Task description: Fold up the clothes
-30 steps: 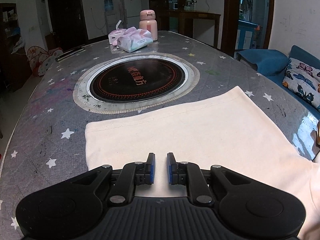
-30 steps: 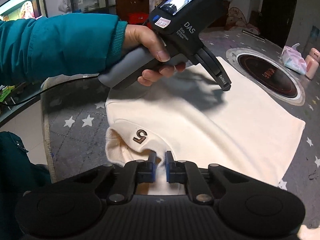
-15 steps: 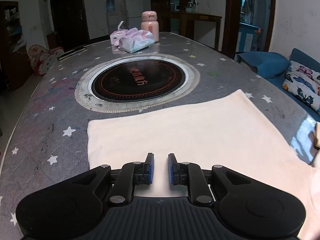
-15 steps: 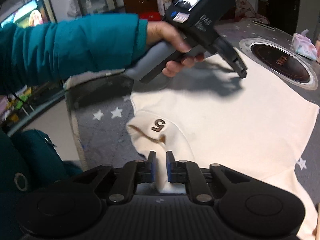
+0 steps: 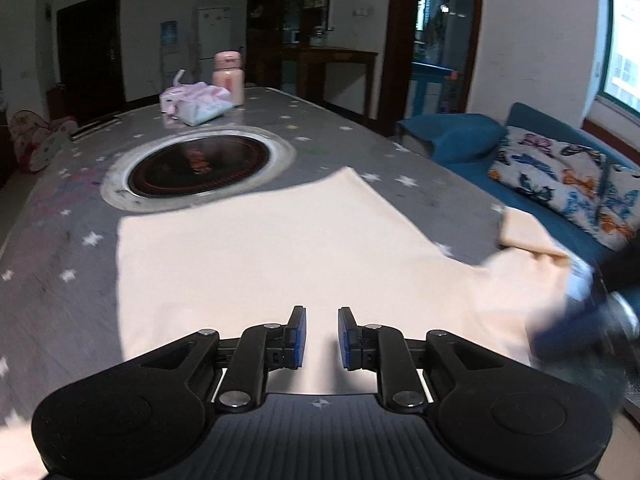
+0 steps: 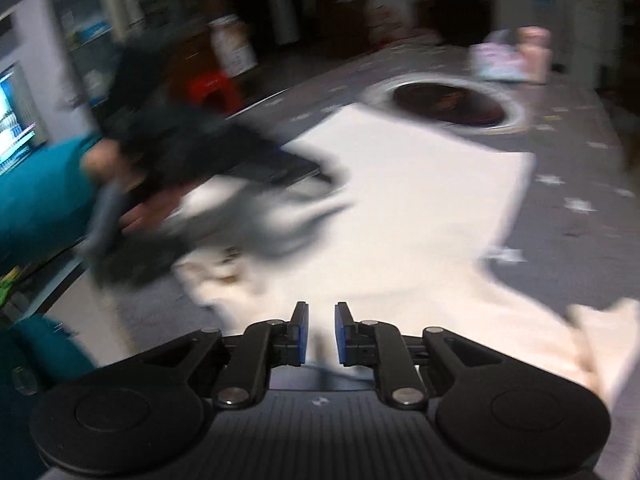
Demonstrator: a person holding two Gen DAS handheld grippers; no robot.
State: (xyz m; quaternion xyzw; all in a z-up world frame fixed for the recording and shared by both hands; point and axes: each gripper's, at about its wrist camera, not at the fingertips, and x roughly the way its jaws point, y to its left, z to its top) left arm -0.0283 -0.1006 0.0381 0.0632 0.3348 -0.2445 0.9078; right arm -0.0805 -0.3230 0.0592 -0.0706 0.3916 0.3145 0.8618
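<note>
A cream T-shirt (image 5: 260,248) lies flat on the grey star-patterned table (image 5: 60,240), its hem toward the round hob. My left gripper (image 5: 322,338) hovers low over the shirt's near part. Its blue pads stand almost together with a narrow slit and nothing pinched. One short sleeve (image 5: 528,232) sticks out at the right, beside my blurred right gripper (image 5: 580,300). In the right wrist view my right gripper (image 6: 321,334) is over the shirt (image 6: 420,208) near the shoulder, pads equally close and holding nothing. The collar (image 6: 216,276) and the left gripper (image 6: 208,160) are smeared by motion.
A round black hob (image 5: 200,164) is set into the table beyond the shirt. A tissue pack (image 5: 196,104) and a pink flask (image 5: 228,78) stand at the far end. A blue sofa with a butterfly cushion (image 5: 560,172) runs along the right edge. A teal sleeve (image 6: 36,200) is at left.
The left wrist view has swung right, so the sleeve and right gripper now show. The right gripper has pulled back from the collar toward the sleeve side, moving fast. The shirt lies as before.
</note>
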